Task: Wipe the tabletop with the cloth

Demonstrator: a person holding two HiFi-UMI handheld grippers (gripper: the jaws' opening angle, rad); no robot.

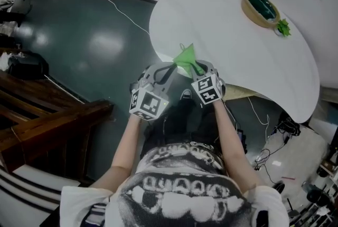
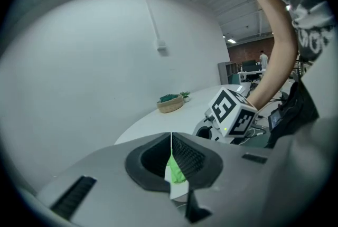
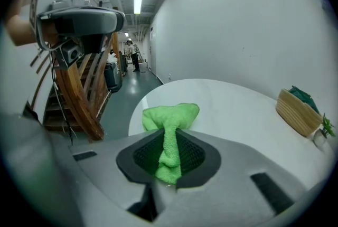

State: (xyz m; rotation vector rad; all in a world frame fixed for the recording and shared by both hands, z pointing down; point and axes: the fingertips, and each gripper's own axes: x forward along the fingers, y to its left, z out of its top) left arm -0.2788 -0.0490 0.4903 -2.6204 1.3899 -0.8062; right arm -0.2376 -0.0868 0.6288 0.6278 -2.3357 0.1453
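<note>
We hold the cloth point(image 1: 187, 58) at the near edge of the surface point(image 1: 227, 25) — left claw point(image 2: 172, 154) and right claw point(image 3: 168, 147) both clenched on it. Wiping looks unstarted — next, press it flat and sweep.

Open tabletop point(image 1: 227, 36) ahead; basket point(image 1: 260, 8), plant point(image 1: 283, 27) at far edge

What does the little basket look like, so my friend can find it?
Start at the big white table. At its far edge sits a round tan basket holding something dark green. The tiny plant beside it is bright green.
</note>
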